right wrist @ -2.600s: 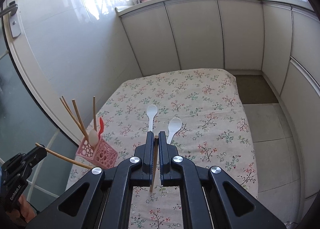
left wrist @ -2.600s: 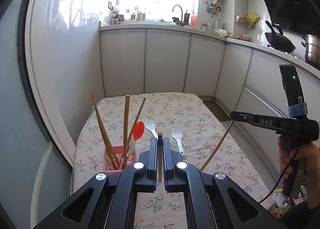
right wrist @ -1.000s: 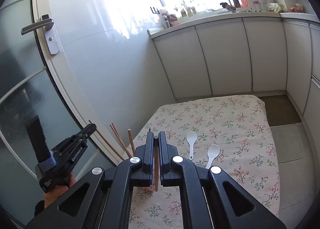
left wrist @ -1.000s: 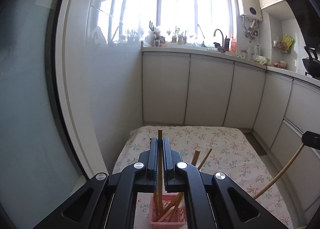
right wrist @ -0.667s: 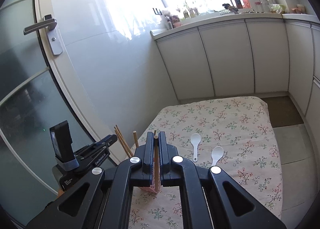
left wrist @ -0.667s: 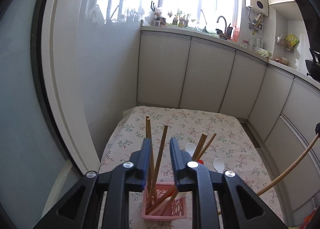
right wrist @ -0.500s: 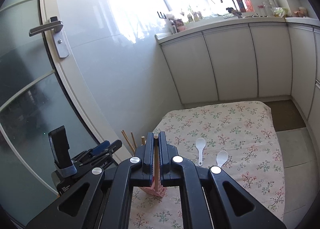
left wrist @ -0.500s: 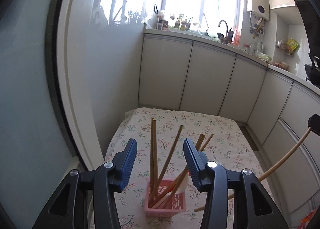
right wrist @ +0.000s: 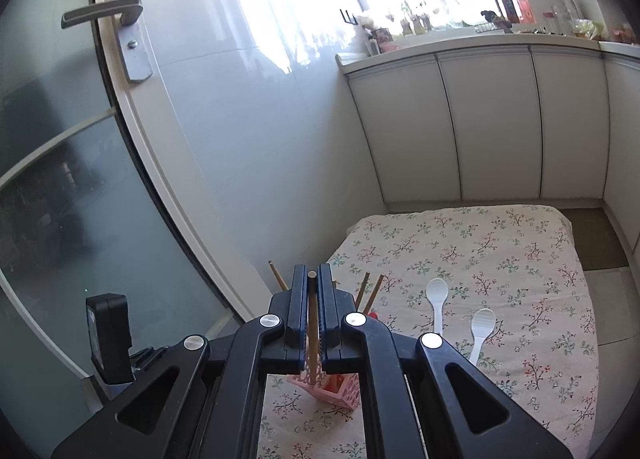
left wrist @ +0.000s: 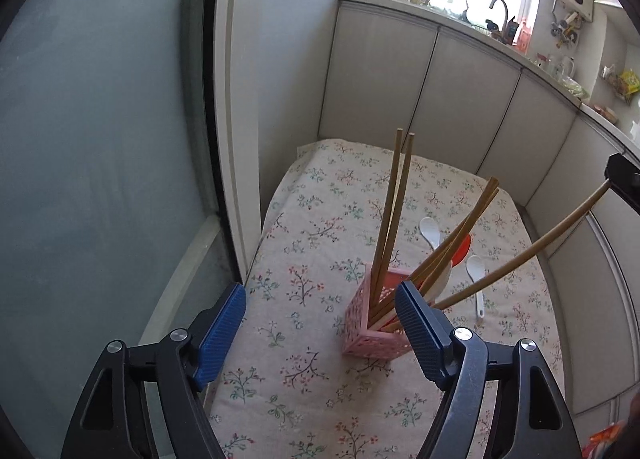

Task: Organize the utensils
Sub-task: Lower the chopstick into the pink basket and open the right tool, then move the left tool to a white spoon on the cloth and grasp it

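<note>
Left gripper (left wrist: pixel 320 325) was held wide open above the pink basket (left wrist: pixel 370 333) of chopsticks on the desk (left wrist: pixel 304 243) — right gripper (right wrist: pixel 312 313) jaws were clamped on one chopstick (right wrist: pixel 312 329).

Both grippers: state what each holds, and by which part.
Left gripper: open, holding nothing. Right gripper: shut on a wooden chopstick, gripped near its upper end, over the pink basket.
</note>
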`<state>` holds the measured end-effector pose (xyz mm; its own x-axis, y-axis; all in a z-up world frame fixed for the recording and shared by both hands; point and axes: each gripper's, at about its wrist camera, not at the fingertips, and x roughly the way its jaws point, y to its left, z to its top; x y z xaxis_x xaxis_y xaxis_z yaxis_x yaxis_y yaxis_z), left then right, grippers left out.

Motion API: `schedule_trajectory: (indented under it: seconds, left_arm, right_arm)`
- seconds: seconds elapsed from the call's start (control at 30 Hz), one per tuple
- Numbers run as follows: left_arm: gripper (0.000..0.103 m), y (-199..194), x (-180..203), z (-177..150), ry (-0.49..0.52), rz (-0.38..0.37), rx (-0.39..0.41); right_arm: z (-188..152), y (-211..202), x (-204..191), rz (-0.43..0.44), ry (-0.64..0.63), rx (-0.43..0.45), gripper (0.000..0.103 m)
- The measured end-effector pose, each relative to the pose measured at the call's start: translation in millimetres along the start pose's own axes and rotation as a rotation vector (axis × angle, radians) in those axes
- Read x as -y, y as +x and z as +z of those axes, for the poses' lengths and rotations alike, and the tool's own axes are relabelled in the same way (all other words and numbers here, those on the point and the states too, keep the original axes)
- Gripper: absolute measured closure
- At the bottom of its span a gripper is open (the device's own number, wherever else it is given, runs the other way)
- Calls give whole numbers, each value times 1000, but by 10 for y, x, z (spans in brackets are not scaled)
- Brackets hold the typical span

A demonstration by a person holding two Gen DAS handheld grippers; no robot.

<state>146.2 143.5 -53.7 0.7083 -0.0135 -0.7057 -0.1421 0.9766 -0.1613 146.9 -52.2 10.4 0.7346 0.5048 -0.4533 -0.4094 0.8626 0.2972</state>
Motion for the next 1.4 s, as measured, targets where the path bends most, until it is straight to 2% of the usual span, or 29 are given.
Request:
schedule_trajectory:
  seconds: [0.13, 0.47, 0.73, 0.77, 0.8, 0.9, 0.93, 1.13, 1.3, 1.4]
  left_arm:
    - [25, 62, -39, -19, -7, -8, -38]
    - [24, 106, -69, -14, 6, -13, -63]
    - [24, 105, -55, -9, 16, -9, -71]
    - [24, 97, -45, -7, 17, -11, -71]
    - [24, 89, -38, -4, 20, -14, -70]
    - [23, 61, -3, -7, 27, -25, -69]
    - [23, 49, 12, -9, 31, -30, -68]
    - [22, -2, 110, -44, 57, -48, -73]
    - [22, -69, 288, -129, 103, -75, -80]
    - [21, -108, 438, -182, 141, -96, -84]
  right_arm:
    - [-69, 277, -102, -28, -35, -41, 99]
    - [-167, 810, -202, -57, -60, -110, 99]
    - [-127, 860, -153, -42, -31, -106, 97]
    - [-116, 828, -132, -38, -21, -110, 95]
    - [-102, 790, -100, -32, -10, -111, 89]
    - [-69, 587, -10, -18, 18, -91, 63]
    - [-57, 511, 17, -19, 19, -81, 58]
    - [-80, 116, 306, -48, 57, -82, 53]
    - [-234, -89, 728, -123, 121, -129, 49]
    - [-367, -163, 985, -185, 164, -188, 47]
